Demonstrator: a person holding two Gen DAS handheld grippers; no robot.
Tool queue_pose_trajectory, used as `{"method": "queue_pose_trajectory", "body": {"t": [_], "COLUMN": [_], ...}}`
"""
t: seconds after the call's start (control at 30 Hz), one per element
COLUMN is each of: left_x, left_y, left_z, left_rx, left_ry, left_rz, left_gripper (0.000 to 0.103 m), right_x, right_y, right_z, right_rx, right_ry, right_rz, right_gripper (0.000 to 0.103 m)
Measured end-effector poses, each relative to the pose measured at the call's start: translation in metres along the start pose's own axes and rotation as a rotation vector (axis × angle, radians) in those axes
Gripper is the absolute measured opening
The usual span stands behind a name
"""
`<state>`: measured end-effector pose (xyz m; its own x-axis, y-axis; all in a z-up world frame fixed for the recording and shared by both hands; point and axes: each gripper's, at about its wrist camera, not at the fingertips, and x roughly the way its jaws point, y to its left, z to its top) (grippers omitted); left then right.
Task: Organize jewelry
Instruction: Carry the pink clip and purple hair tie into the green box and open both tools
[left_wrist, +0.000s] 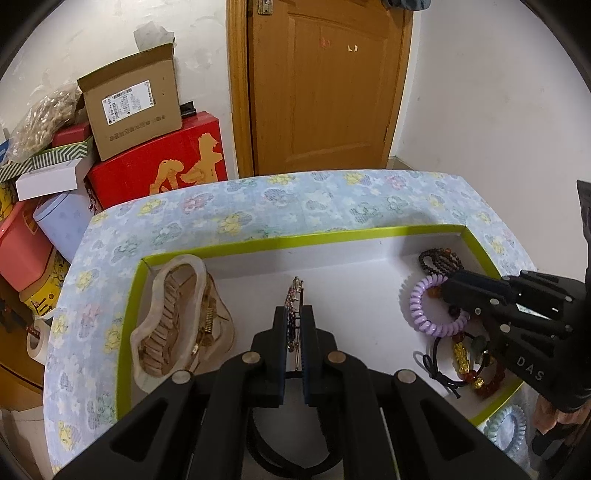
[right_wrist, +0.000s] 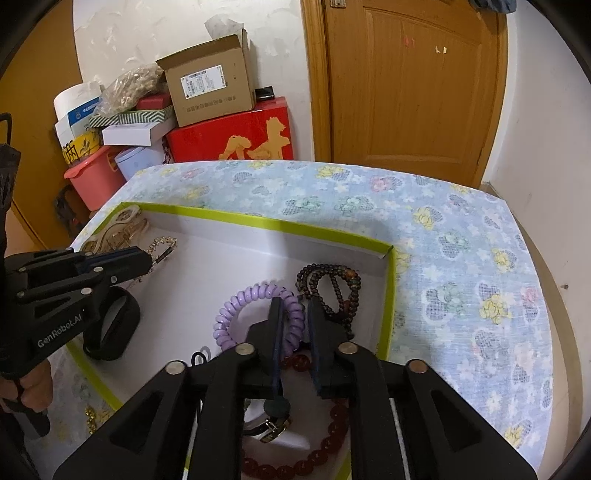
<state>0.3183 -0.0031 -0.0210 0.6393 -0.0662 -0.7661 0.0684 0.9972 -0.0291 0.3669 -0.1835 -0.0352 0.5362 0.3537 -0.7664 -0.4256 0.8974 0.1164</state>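
Green-rimmed white tray on flowered table, filling the middle of both views.

Left claw at lower centre of its own view, nearly shut, pinching a thin jewelled hairpin edge-on between the pads, tip sticking out above the fingers, over the tray's white floor. Pale big hair clip lying at the tray's left end, just beside.

Right claw at lower centre of its own view, jaws a narrow gap apart, straddling one side of a purple coil hair tie; left pad against the coil, a sliver of space on the right, so no firm grip seen. Dark bead bracelet touching the coil at upper right, red bead bracelet below, under the claw.

Light blue coil tie outside the tray, lower right of the left view.
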Motion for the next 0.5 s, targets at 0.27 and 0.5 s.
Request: {"method": "queue_pose_trajectory", "body": {"t": [0.27,0.5], "left_x": [-0.008,-0.034], "left_y": [0.0,-0.001], "left_z": [-0.001,-0.006], "left_rx": [-0.019,-0.031], "left_ry": [-0.005,-0.033], "left_rz": [-0.029,-0.027], "left_gripper": [0.025,0.026], "right_x": [-0.014,-0.038], "right_y": [0.001,0.007], "right_z": [-0.002,-0.007], "right_rx": [-0.004,-0.016], "right_ry": [-0.024,-0.053], "right_rz": [-0.012,-0.021], "right_gripper": [0.032,0.032]}}
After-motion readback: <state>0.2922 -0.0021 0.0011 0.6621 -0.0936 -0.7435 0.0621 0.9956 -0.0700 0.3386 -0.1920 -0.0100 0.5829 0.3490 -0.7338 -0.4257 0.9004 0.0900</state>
